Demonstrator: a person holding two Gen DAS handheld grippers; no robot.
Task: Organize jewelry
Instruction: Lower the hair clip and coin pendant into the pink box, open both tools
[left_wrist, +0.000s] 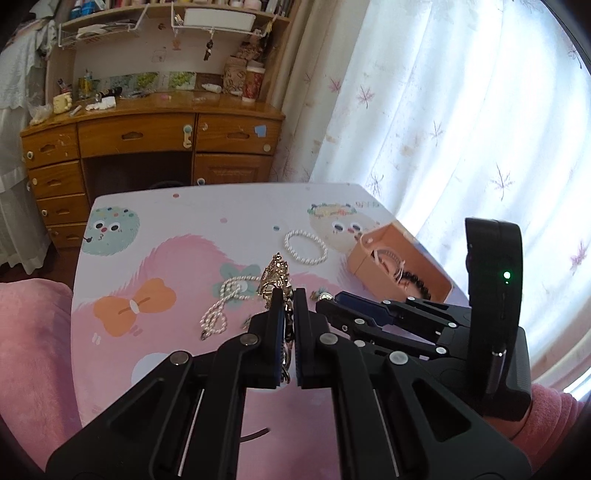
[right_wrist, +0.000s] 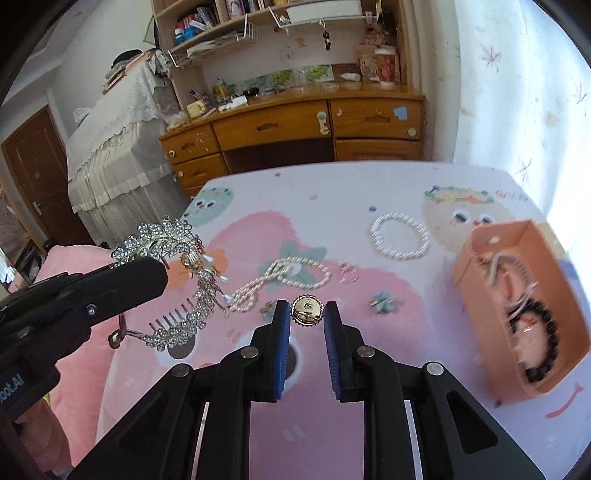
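Jewelry lies scattered over the pink cartoon-printed table cover (right_wrist: 388, 184) that fills the middle of both views. My left tongs (left_wrist: 289, 295), at centre bottom of the left wrist view, are drawn narrow and pinch a rhinestone tiara (right_wrist: 173, 273), whose gilded upper part rises just above the fingertips in that view; in the right wrist view the same tongs enter from the left edge and hold the tiara clear of the cover, its comb teeth pointing down toward lower left of centre. My right tongs (right_wrist: 306, 310), at centre bottom of the right wrist view, stand moderately apart around a round gold brooch (right_wrist: 307, 310), which sits back-up, pin showing, between the blue pads (right_wrist: 281, 332); I cannot tell whether the pads touch its rim. A tangled pearl necklace (right_wrist: 284, 277) lies just above the brooch, left of centre, with its lower end near the tiara. A pearl bracelet (right_wrist: 400, 238) forms a closed ring in the upper right of centre, well apart from the necklace. A small ring (right_wrist: 349, 273) lies between necklace and bracelet, and a small teal flower piece (right_wrist: 382, 301) lies to the right of the brooch. An orange open box (right_wrist: 491, 236) occupies the right side of the frame and holds a black bead bracelet (right_wrist: 546, 343) and some pale pieces too tangled to name. A wooden desk (right_wrist: 295, 122) with drawers stands in the upper centre behind the table.
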